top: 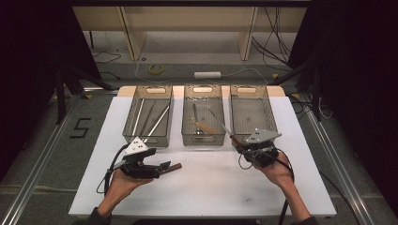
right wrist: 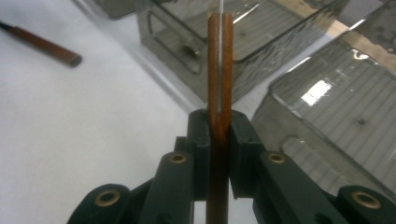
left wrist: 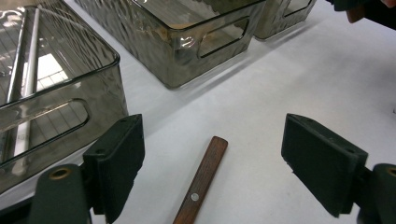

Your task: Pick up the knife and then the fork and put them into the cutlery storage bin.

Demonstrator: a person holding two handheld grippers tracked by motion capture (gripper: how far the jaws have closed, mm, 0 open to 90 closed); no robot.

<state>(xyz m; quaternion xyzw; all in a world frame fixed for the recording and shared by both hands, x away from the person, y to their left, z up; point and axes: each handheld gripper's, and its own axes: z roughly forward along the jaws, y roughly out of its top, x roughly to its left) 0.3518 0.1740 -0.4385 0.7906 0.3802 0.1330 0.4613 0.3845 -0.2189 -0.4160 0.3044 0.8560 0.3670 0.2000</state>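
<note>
On the white table (top: 202,187), nearest the person, the left gripper (left wrist: 212,168) hovers low with its jaws wide apart, clamped on nothing. A wood-handled tool (left wrist: 201,181) lies flat on the table between those jaws, touching neither, its rivet facing up. To the right, the right gripper (right wrist: 218,154) has its jaws pressed together on a second wooden handle (right wrist: 219,70), which sticks out straight ahead; in the high view this gripper (top: 240,143) sits just in front of the right bin (top: 250,117). Beyond the hands stand three clear bins in a row. The left bin (top: 149,119) holds long metal rods, the middle bin (top: 203,119) holds a few metal tools.
</note>
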